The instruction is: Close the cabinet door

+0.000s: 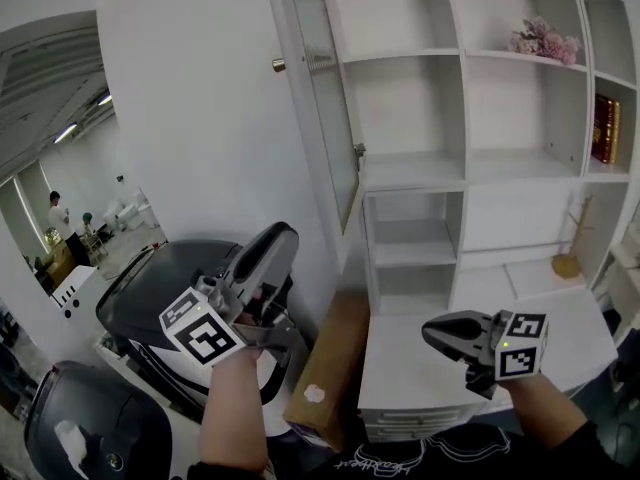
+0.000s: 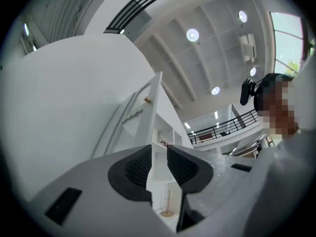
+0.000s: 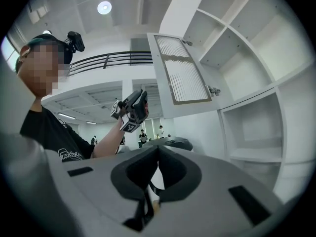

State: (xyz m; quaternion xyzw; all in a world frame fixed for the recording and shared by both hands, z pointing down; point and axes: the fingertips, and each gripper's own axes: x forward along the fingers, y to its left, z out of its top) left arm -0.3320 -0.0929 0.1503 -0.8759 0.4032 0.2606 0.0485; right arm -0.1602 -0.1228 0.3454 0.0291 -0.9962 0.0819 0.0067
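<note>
The cabinet door (image 1: pixel 330 98) stands wide open, swung out to the left from the cabinet's left upright, so that from my head I see it almost edge-on.

My left gripper (image 1: pixel 275 243) has its jaws a little apart with nothing between them. Through the gap in the left gripper view I see only white shelves. It tilts upward in front of the wall (image 1: pixel 190 118), below and to the left of the door and not touching it. The door's small knob (image 1: pixel 278 65) is above it, well apart.

My right gripper (image 1: pixel 430 330) has its jaws closed tip to tip and holds nothing. It points about level toward the left, over the white counter (image 1: pixel 400 368) at the cabinet's foot, away from the door.

Farther out, the cabinet (image 1: pixel 465 183) is a grid of white compartments. One upper shelf, right of the middle, carries a bunch of pink flowers (image 1: pixel 545 40). In the narrow compartment at the far right a dark red book (image 1: pixel 605 128) stands upright. Lower right, under the shelves, a small wooden stand (image 1: pixel 572 238) rises from a round base at the back of the counter. A long brown box (image 1: pixel 330 383) leans beside the cabinet's left side, between it and the wall.
</note>
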